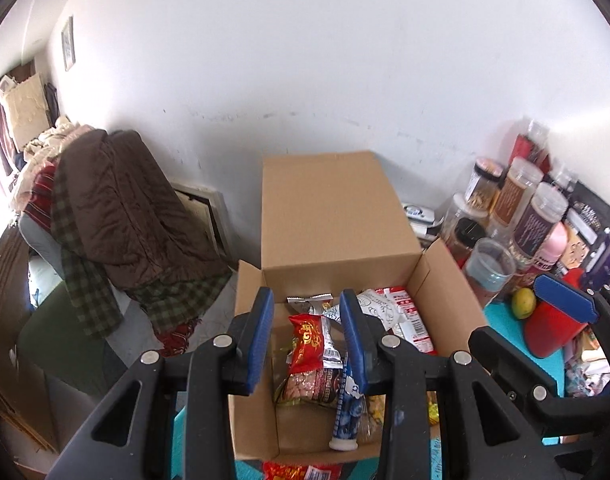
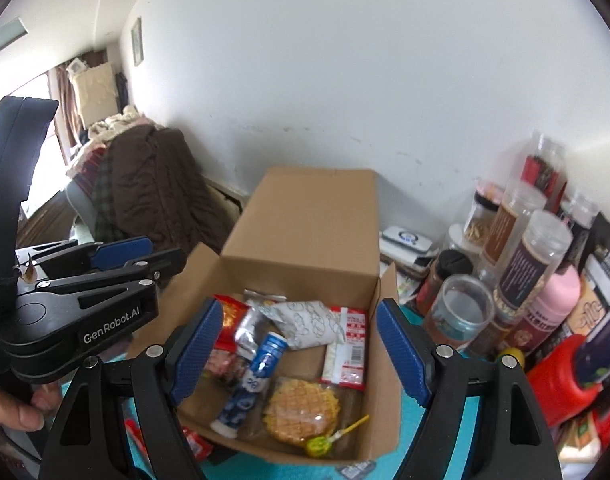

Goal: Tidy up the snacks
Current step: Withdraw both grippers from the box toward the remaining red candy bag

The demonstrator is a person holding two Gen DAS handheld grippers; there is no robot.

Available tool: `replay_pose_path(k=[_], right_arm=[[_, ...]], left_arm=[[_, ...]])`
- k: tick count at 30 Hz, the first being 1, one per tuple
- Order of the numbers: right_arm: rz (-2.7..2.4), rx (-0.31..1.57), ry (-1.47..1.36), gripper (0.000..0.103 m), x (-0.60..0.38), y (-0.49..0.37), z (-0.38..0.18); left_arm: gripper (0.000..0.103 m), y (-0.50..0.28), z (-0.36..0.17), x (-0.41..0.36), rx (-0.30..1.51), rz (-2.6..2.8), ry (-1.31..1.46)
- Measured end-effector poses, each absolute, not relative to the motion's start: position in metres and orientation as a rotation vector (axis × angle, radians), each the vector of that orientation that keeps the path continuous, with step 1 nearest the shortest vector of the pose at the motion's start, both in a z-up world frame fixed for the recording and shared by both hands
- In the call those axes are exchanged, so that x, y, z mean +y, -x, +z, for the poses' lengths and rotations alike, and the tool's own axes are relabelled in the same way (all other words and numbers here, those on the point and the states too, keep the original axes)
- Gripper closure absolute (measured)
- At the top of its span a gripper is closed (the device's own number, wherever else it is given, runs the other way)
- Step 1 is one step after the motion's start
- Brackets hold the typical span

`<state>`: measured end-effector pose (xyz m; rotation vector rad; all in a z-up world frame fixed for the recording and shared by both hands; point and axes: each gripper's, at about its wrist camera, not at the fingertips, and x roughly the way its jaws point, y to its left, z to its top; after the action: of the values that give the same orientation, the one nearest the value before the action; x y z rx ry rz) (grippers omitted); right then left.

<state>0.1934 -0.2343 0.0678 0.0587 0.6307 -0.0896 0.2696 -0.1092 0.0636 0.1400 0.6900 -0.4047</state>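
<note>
An open cardboard box (image 1: 337, 216) (image 2: 305, 220) stands on the teal table and holds several snacks. Among them are a red packet (image 1: 305, 344), a blue tube (image 2: 253, 380), a round waffle (image 2: 301, 410), a lollipop (image 2: 319, 446) and a white-and-red packet (image 2: 347, 344). My left gripper (image 1: 307, 336) hovers above the box's left half with its jaws drawn close and nothing between them. It also shows from the side as the left gripper (image 2: 121, 250). My right gripper (image 2: 301, 352) hangs open over the box, empty. One of its fingers (image 1: 565, 298) shows at the right of the left wrist view.
Tall jars (image 2: 541, 264), a pink bottle (image 2: 557, 300), a red container (image 2: 561, 384) and a yellow fruit (image 1: 523, 302) crowd the table to the right. Another red packet (image 1: 301, 472) lies before the box. A coat-draped chair (image 1: 125, 208) stands left. A hand (image 2: 17, 408) holds the left gripper.
</note>
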Motion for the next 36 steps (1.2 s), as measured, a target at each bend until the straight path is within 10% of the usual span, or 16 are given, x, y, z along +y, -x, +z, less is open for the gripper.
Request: replay_pose_path(k=[36], right_arm=[[-0.049,0.516,-0.036,0.014,-0.145,-0.04,0.068]], left_arm=[[0.069,-0.122,0.065,-0.007,0.604,-0.451,-0.118]])
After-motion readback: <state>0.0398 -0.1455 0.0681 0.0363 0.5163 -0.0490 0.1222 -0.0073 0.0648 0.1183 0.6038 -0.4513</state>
